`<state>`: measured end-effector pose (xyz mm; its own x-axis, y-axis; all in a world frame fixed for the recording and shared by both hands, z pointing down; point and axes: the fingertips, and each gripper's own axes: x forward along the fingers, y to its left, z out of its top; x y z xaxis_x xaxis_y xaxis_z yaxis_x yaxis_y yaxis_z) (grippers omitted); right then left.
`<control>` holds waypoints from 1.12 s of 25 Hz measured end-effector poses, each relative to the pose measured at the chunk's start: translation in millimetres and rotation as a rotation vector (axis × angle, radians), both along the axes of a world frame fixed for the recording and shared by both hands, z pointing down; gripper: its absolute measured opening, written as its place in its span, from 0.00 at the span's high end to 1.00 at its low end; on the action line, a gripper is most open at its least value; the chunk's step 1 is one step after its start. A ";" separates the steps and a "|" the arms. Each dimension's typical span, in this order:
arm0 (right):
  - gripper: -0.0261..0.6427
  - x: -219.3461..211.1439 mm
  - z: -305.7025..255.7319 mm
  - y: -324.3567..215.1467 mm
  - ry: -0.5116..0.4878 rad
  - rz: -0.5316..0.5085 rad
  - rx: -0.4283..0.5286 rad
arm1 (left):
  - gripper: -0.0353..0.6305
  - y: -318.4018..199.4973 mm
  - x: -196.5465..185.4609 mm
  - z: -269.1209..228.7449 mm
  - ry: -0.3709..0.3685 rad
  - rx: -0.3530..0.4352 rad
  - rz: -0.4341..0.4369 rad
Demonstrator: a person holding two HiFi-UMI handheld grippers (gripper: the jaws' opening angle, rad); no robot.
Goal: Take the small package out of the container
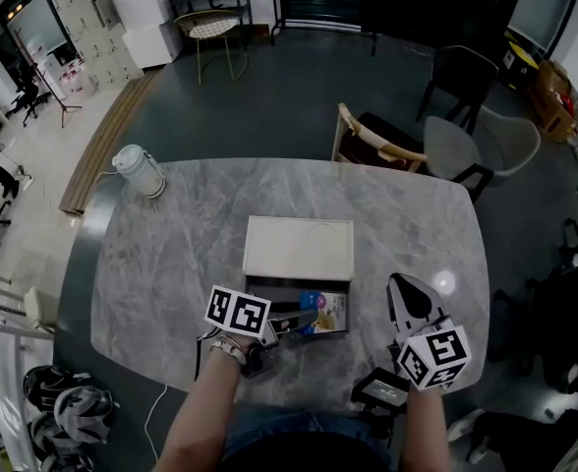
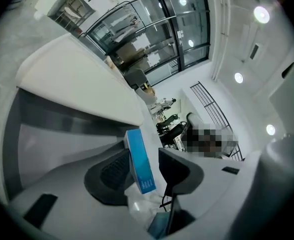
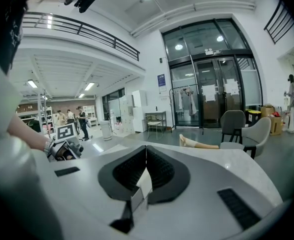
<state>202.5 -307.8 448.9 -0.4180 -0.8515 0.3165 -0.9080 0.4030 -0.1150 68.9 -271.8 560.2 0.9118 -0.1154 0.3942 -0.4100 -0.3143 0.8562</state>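
An open white container [image 1: 261,285] sits mid-table in the head view, its lid [image 1: 299,248] folded back on the far side. My left gripper [image 1: 304,321] reaches into it from the near left. In the left gripper view a small blue package [image 2: 137,146] stands on edge between the open jaws of the left gripper [image 2: 146,156]. It leans against the left pad and is clear of the right pad. The container's grey inner wall [image 2: 62,126] and white lid [image 2: 77,84] rise behind it. My right gripper [image 1: 407,285] rests on the table to the right of the container. The right gripper [image 3: 146,151] has its jaw tips together.
A white cylindrical appliance [image 1: 140,170] stands at the table's far left corner. A dark flat device [image 1: 379,389] lies at the near edge by my right arm. Chairs [image 1: 382,150] stand beyond the far edge. Crumpled clear wrap [image 2: 137,206] lies under the blue package.
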 end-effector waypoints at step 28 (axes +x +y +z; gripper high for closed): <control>0.92 10.8 1.5 9.3 -0.016 -0.034 0.008 | 0.80 -7.2 -28.1 -30.4 0.124 -0.014 -0.238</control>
